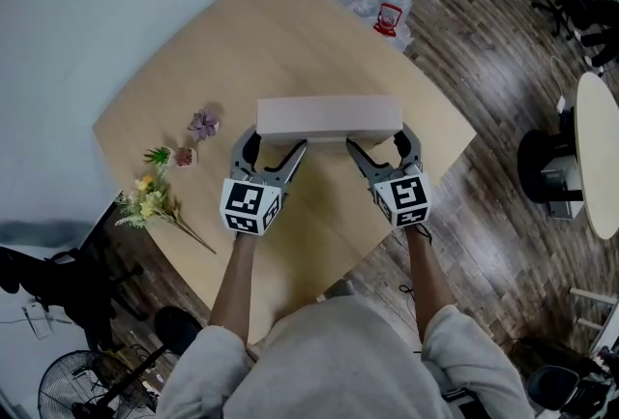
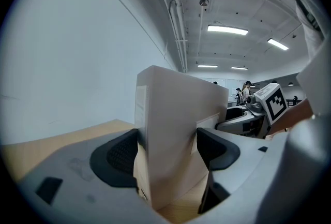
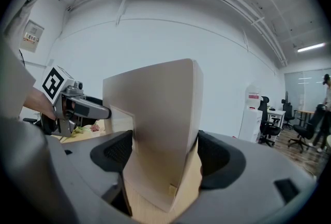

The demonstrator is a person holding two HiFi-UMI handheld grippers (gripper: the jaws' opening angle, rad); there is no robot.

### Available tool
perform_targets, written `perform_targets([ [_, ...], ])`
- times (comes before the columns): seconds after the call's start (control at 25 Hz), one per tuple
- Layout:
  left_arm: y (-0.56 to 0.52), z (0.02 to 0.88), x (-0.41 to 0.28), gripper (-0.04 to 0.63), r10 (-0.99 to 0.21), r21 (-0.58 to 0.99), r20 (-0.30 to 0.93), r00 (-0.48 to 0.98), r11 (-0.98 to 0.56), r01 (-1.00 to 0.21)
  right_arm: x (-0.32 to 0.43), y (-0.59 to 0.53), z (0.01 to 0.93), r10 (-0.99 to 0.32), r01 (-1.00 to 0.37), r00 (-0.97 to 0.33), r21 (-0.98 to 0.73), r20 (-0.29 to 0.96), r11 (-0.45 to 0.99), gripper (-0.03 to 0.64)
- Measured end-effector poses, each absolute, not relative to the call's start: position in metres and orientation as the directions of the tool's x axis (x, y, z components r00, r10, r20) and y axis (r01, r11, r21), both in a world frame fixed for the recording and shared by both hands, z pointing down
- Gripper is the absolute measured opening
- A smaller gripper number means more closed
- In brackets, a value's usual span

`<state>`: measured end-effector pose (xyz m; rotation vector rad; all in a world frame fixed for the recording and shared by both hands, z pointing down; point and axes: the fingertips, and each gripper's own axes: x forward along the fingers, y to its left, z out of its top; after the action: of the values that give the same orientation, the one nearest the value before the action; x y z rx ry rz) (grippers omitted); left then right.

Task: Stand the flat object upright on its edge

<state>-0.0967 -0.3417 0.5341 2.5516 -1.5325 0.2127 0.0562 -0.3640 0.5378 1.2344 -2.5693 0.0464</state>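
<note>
Head view: one flat box [image 1: 329,117] held on its long edge over the wooden surface [image 1: 290,30], gripped at both ends.
Left gripper [image 1: 275,144], right gripper [image 1: 379,142]: two, each with jaws closed partway onto the box's broad faces. Advised handling: lower both ends level, seat the edge flat, then release evenly. Also present: three plant ornaments [image 1: 203,125] and three red-capped bottles [image 1: 389,20].

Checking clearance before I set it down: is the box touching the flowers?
No, the flowers lie well left of the box, with bare table between.
</note>
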Motion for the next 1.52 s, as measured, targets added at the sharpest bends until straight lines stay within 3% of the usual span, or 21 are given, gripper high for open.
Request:
perform_targets([
  [1.52,-0.322,0.541,-0.105,0.348,-0.859,0.041,0.227,0.460,-0.463,-0.885,0.072,-0.348,0.544,-0.779,-0.799,-0.555,0.073,0.291,0.597,0.411],
])
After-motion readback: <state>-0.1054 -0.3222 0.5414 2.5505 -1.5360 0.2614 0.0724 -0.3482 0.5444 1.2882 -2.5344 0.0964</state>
